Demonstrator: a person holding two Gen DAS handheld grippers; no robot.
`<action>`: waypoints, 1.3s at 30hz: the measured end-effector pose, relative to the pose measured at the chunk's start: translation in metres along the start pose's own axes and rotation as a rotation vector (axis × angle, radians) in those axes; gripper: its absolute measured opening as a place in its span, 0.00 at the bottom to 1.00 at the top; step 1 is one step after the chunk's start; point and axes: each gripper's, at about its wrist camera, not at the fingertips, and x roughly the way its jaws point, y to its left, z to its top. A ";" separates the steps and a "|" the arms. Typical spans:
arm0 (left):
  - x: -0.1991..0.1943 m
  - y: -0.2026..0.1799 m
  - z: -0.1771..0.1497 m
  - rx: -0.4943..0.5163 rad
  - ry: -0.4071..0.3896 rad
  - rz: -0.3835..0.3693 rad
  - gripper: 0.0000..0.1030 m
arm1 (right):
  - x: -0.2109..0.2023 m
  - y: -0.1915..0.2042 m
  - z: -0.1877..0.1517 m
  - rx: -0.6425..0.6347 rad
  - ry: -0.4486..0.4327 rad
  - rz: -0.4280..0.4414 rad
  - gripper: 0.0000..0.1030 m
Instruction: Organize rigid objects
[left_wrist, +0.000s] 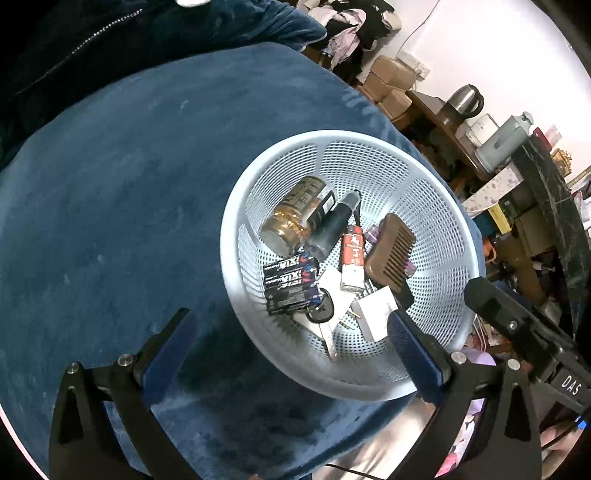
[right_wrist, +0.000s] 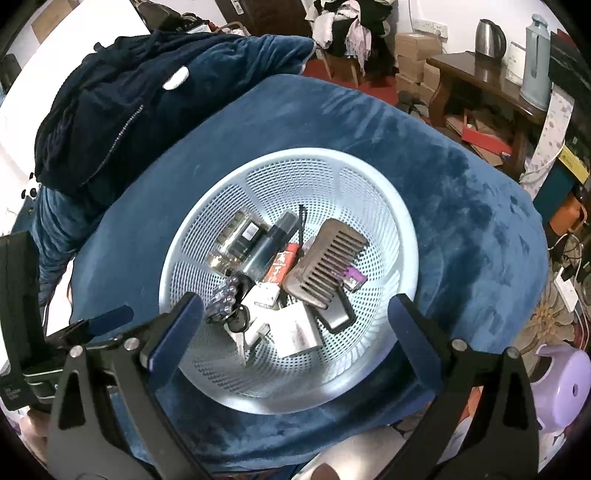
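Note:
A pale blue mesh basket (left_wrist: 436, 206) (right_wrist: 229, 373) stands on a blue velvet-covered surface (left_wrist: 110, 206) (right_wrist: 461, 192). It holds a gold can (left_wrist: 291, 218), a dark cylinder (left_wrist: 332, 225) (right_wrist: 269, 243), a red-and-white tube (left_wrist: 351, 254), a brown comb (left_wrist: 389, 254) (right_wrist: 325, 262), a battery pack (left_wrist: 290, 286), keys (right_wrist: 238, 326) and a white block (left_wrist: 375, 312) (right_wrist: 295, 328). My left gripper (left_wrist: 291, 325) hovers open over the basket's near-left rim. My right gripper (right_wrist: 295, 306) hovers open above the basket. Both are empty.
A dark blue zipped jacket (right_wrist: 110, 103) lies at the back left of the surface. A wooden side table (right_wrist: 480, 81) with a kettle (right_wrist: 489, 37) and flask stands to the right. Cardboard boxes (left_wrist: 391, 81) and clothes pile behind. A lilac stool (right_wrist: 561, 387) sits at lower right.

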 end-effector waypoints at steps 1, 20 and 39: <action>0.000 0.001 -0.001 0.000 0.000 0.001 1.00 | 0.000 0.001 -0.002 -0.001 -0.002 0.000 0.98; -0.002 0.018 -0.016 -0.073 -0.003 0.020 0.99 | -0.013 0.013 -0.021 -0.024 -0.021 0.012 0.98; -0.013 0.021 -0.032 -0.039 -0.033 0.049 0.96 | -0.025 0.019 -0.033 -0.046 -0.066 -0.031 0.98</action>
